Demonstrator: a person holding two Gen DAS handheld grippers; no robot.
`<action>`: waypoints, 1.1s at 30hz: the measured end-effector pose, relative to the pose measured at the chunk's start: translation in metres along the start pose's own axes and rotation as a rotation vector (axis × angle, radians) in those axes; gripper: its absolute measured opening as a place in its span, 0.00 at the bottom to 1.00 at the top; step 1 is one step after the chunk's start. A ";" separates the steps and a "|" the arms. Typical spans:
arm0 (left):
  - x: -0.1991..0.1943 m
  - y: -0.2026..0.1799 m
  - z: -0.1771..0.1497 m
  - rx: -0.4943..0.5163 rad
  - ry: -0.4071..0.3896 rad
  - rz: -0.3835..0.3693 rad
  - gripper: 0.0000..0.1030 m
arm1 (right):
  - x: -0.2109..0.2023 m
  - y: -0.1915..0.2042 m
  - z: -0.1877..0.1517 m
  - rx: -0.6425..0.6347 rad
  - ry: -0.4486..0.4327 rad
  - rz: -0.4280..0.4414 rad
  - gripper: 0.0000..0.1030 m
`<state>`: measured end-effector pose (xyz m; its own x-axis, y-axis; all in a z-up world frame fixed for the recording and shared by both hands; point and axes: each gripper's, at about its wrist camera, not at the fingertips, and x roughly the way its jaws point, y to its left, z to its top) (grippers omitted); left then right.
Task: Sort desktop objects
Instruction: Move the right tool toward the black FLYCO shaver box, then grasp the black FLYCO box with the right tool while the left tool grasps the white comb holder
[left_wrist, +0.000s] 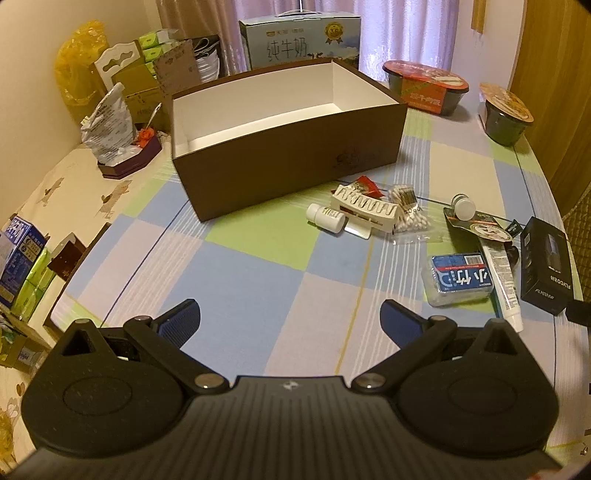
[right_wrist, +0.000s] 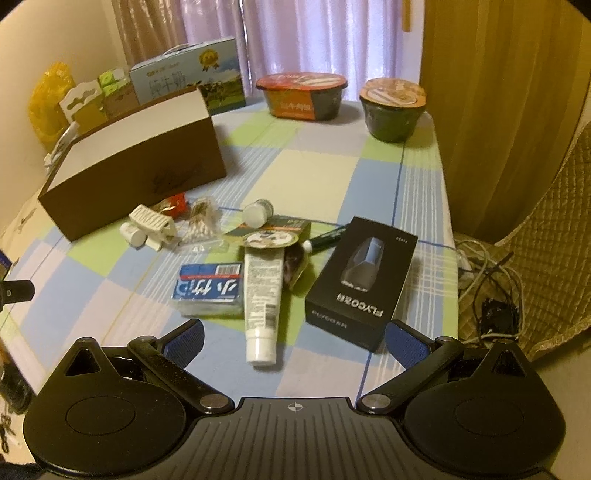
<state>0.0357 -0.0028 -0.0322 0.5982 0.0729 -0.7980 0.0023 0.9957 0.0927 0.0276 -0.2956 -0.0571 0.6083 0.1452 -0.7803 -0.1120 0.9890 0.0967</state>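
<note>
Several small toiletries (right_wrist: 260, 291) beside brown box (left_wrist: 288, 155).

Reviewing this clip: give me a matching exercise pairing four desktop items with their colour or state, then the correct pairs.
Items:
1. brown box
2. toothpaste tube
3. shaver box
4. left gripper

States:
A. black, lying flat near the table's right edge
B. open-topped, nothing inside
C. white, lying with its cap toward the camera
D. open, holding nothing

Pairs: 1-B, 2-C, 3-A, 4-D
</note>
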 end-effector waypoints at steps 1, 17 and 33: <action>0.002 -0.001 0.001 0.005 -0.001 -0.003 0.99 | 0.001 -0.001 0.000 0.002 -0.006 -0.002 0.98; 0.046 -0.016 0.021 0.085 -0.043 -0.056 0.99 | 0.030 -0.030 0.001 0.123 -0.016 -0.059 0.98; 0.097 -0.031 0.050 0.204 -0.038 -0.178 0.99 | 0.057 -0.045 0.009 0.218 -0.008 -0.103 0.98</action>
<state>0.1335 -0.0299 -0.0832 0.6035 -0.1083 -0.7900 0.2696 0.9601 0.0743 0.0745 -0.3316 -0.1002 0.6139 0.0424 -0.7883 0.1226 0.9813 0.1483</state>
